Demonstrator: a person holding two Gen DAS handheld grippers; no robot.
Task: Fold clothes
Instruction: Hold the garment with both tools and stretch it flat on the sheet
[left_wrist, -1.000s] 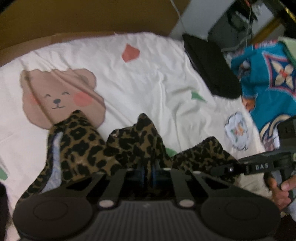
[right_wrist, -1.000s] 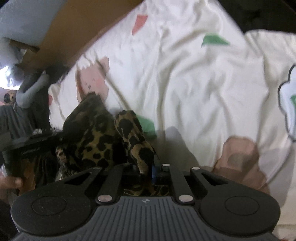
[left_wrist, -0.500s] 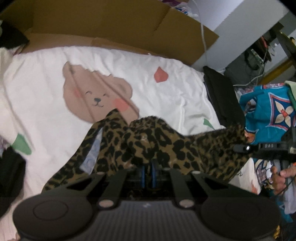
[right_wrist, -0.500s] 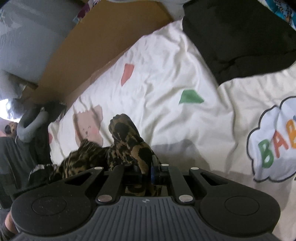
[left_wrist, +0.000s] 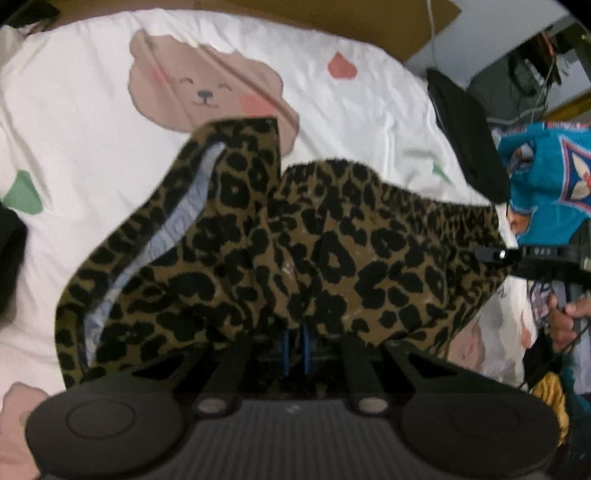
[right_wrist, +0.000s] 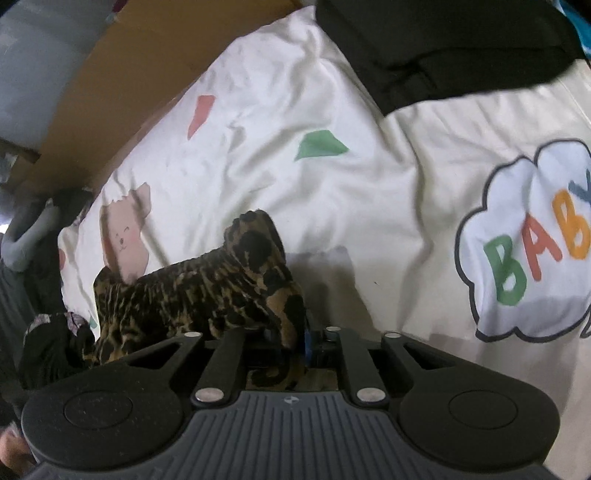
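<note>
A: Holding the leopard-print garment (left_wrist: 332, 258) in both claws, we have it stretched across the middle of the left wrist frame, above the white bedsheet (left_wrist: 92, 122). Our left claw (left_wrist: 295, 350) is pinched tight on the cloth at the lower centre; its blue pads barely peek out under the fabric.

B: And our right claw (left_wrist: 495, 254) shows at the right edge of that same frame, closed on the garment's far end, with our hand (left_wrist: 565, 317) on its handle just below.

A: In the right wrist frame the garment (right_wrist: 207, 291) bunches up at lower left of centre, running off toward the left edge. Our right claw (right_wrist: 306, 343) is clamped narrow on its near fold.

B: A pale grey lining shows along the garment's left edge in the left wrist frame. Behind it, on the sheet, we see the bear print (left_wrist: 207, 92) in the upper middle.

A: A black garment (left_wrist: 465, 136) lies on the bed in the upper right, and a teal patterned cloth (left_wrist: 546, 184) sits at the right edge beyond it.

B: In the right wrist frame the "BABY" cloud print (right_wrist: 532, 247) is at the right, and brown cardboard (right_wrist: 147, 62) runs along the upper left past the sheet (right_wrist: 332, 203).
</note>
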